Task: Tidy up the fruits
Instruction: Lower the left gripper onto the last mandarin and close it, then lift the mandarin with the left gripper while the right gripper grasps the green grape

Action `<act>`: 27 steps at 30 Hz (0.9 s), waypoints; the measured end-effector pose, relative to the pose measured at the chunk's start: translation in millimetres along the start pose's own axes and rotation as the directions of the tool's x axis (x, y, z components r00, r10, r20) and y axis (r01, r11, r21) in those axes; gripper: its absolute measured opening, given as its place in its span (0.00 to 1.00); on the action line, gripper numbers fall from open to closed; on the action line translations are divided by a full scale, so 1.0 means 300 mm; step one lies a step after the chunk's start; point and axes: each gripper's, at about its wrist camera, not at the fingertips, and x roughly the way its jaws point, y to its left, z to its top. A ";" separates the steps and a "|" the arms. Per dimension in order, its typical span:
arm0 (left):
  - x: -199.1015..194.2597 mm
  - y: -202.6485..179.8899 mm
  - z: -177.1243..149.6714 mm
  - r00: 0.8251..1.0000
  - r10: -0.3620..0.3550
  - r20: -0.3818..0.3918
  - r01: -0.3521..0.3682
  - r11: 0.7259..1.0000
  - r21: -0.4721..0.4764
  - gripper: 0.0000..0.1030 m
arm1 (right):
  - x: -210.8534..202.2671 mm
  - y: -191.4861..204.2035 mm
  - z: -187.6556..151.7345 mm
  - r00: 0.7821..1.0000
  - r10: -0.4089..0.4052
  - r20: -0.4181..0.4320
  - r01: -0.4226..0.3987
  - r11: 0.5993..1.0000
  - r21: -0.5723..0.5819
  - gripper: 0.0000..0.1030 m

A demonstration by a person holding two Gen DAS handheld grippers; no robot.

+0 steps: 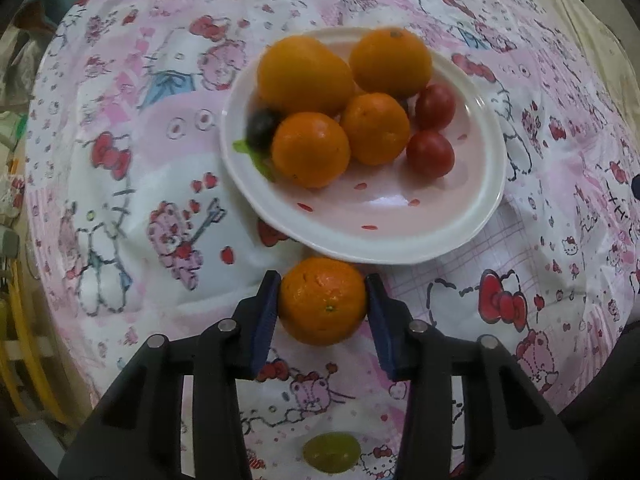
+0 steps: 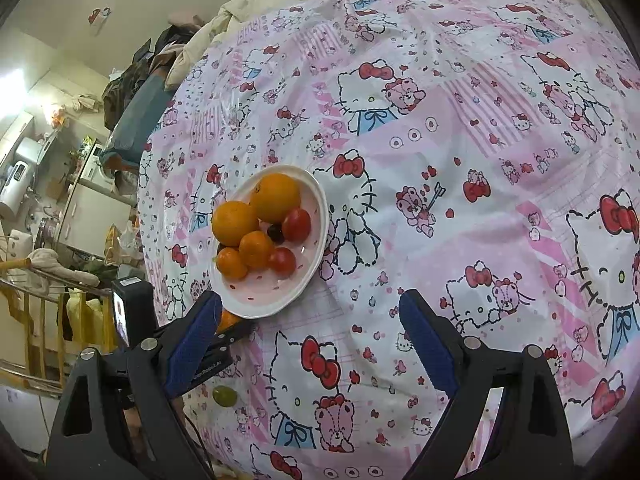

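A: Since the mandarin (image 1: 323,301) is seen squarely between the two blue pads of the left tongs (image 1: 322,300), with both pads touching its sides, it is judged to be gripped. Can this be confirmed?

B: It can be. The pads are pressed on the left and right sides of the fruit, and no gap is visible. The fruit is held just at the near rim of the plate (image 1: 400,248), which lies directly on the far side of the tongs.

A: So the plate is straight ahead of the left tongs, not to one side?

B: Yes. Only a short way forward, and over the rim, seems to be needed. The near part of the plate is bare; the oranges (image 1: 308,150) and the cherry tomatoes (image 1: 430,154) are gathered on its far half. The mandarin is almost round, so no long axis must be considered.

A: And the right tongs (image 2: 310,334)?

B: They are held wide open and nothing is between them. They are placed near and to the right of the plate, so the left hand is clearly the nearer one for this fruit.

A: Is something left outside the plate?

B: A green grape (image 1: 331,451) is seen on the patterned cloth (image 1: 520,216), nearer than the left tongs.
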 end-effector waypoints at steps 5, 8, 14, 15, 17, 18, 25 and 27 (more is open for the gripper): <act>-0.113 0.026 -0.015 0.999 -0.022 0.043 0.023 0.999 -0.042 0.37 | 0.012 0.011 -0.004 1.000 0.002 -0.013 -0.002 1.000 -0.011 0.90; -0.176 0.068 -0.042 0.997 -0.001 0.075 0.005 0.998 -0.058 0.37 | 0.021 0.024 -0.008 1.000 0.003 -0.019 -0.003 1.000 -0.021 0.90; -0.278 0.113 -0.100 0.995 -0.025 0.098 0.035 0.994 -0.101 0.37 | 0.062 0.058 -0.035 0.998 0.003 -0.058 -0.006 0.999 -0.051 0.90; -0.294 0.126 -0.107 0.994 -0.025 0.104 0.037 0.993 -0.115 0.37 | 0.072 0.069 -0.043 0.998 0.001 -0.067 -0.005 0.998 -0.063 0.90; -0.307 0.153 -0.111 0.994 -0.024 0.111 0.040 0.988 -0.147 0.37 | 0.089 0.090 -0.060 0.997 -0.002 -0.082 -0.005 0.996 -0.085 0.90; -0.311 0.171 -0.116 0.994 -0.027 0.110 0.046 0.985 -0.166 0.37 | 0.101 0.102 -0.070 0.996 -0.003 -0.092 -0.006 0.995 -0.098 0.90; -0.301 0.240 -0.143 0.992 -0.038 0.120 0.066 0.969 -0.237 0.37 | 0.215 0.175 -0.153 0.982 -0.011 -0.186 -0.020 0.986 -0.167 0.90; -0.304 0.251 -0.144 0.992 -0.027 0.126 0.056 0.970 -0.237 0.37 | 0.261 0.205 -0.176 0.973 -0.005 -0.229 -0.038 0.983 -0.180 0.90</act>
